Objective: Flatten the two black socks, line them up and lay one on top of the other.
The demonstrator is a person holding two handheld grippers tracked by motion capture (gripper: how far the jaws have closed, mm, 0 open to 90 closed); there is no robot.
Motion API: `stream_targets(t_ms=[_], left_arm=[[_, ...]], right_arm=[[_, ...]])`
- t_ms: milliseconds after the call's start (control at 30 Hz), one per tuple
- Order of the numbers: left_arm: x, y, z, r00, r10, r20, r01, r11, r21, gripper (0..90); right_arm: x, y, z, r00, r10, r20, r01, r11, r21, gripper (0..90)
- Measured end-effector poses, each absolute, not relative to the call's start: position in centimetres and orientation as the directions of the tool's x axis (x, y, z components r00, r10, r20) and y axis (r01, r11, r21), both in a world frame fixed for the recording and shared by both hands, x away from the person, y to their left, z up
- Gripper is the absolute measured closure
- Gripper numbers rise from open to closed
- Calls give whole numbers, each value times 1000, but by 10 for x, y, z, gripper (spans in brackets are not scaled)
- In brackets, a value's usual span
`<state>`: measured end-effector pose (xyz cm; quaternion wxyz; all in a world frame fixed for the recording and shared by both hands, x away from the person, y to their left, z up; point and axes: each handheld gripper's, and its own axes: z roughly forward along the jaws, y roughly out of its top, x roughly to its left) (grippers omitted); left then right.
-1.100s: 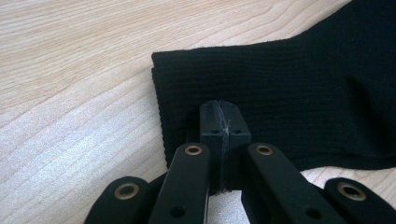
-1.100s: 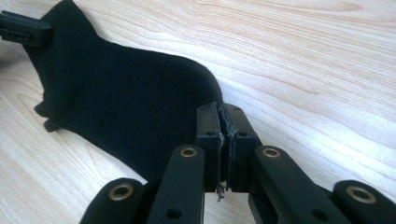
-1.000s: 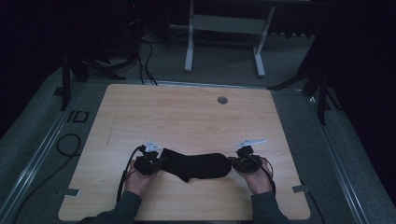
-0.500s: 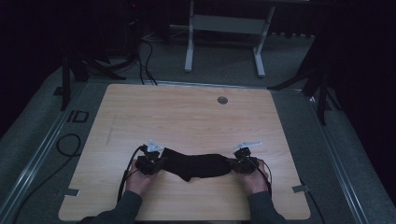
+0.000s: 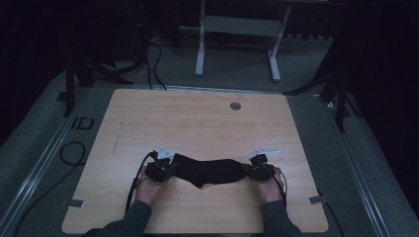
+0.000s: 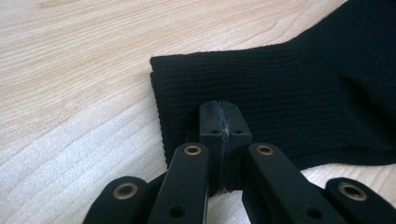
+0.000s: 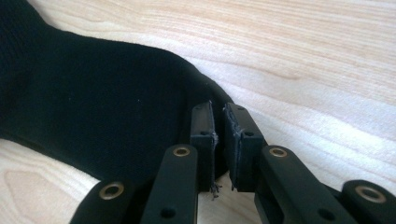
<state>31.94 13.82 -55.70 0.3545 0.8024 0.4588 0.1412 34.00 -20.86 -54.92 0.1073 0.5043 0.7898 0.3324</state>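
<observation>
Sock [image 5: 212,171] black, flat on table [image 5: 197,123] near person's edge, long axis left-right between both hands | left gripper [image 6: 219,122] jaws pressed together on ribbed cuff end | right gripper [image 7: 218,122] jaws a narrow gap apart at toe end, grip uncertain

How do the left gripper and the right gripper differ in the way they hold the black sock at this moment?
The left gripper has its jaws pressed fully together on the ribbed cuff end of the black sock; the right gripper shows a narrow gap between its jaws, at the rounded toe end. Whether the right gripper pinches any fabric is unclear, whereas the left plainly clamps it. Both sit low over the wooden table, at opposite ends of the sock.
</observation>
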Motion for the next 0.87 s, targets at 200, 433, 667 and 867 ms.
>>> stream_targets(t_ms=[200, 433, 667, 867], left_arm=[[319, 138, -557, 540, 836, -97, 629, -324, 706, 868], [319, 140, -554, 549, 823, -144, 632, -296, 716, 654], [317, 153, -541, 547, 816, -189, 598, -223, 770, 536], [319, 165, -536, 507, 854, -118, 585, -240, 775, 481]], right_arm=[[341, -209, -549, -466, 870, 162, 716, 264, 646, 729], [338, -214, -537, -478, 857, 192, 694, 234, 681, 504], [333, -228, -518, -458, 866, 202, 657, 176, 733, 435], [336, -239, -520, -425, 890, 167, 670, 184, 720, 419]])
